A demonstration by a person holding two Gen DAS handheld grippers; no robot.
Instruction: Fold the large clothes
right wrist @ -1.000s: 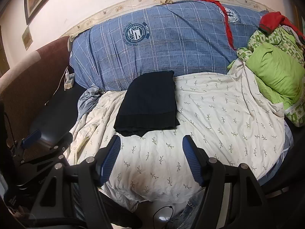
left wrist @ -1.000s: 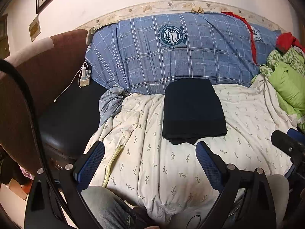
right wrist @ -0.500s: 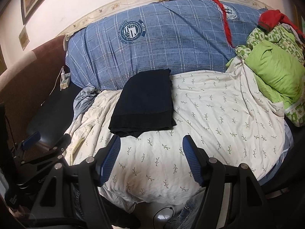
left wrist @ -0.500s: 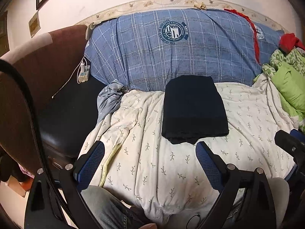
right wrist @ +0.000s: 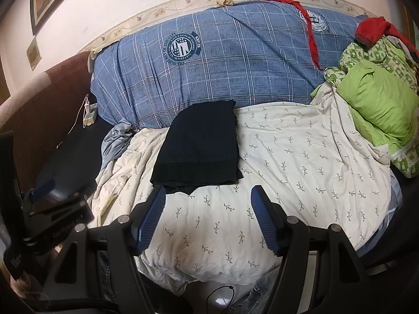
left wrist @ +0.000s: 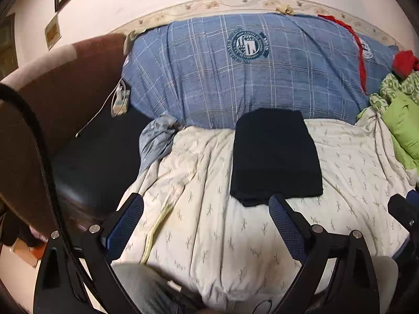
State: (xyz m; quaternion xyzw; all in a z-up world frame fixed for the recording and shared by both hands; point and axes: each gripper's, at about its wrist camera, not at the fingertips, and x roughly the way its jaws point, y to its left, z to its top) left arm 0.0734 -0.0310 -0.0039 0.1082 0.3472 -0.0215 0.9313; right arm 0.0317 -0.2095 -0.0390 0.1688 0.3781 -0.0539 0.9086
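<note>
Dark folded garment [left wrist: 275,157] lies flat on the cream leaf-print quilt [left wrist: 209,222] of the bed, its far edge touching the blue plaid duvet [left wrist: 235,78]. Left gripper [left wrist: 207,217] and right gripper [right wrist: 207,209] hover near its near edge, jaws apart, holding nothing. Green bedding [right wrist: 377,104] is piled far right.

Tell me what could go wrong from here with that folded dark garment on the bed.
The folded dark garment lies on a rumpled cream duvet; a low grab may pinch the duvet too. Both grippers, left and right, have open, empty jaws, and lifting by one edge could undo the fold.
</note>
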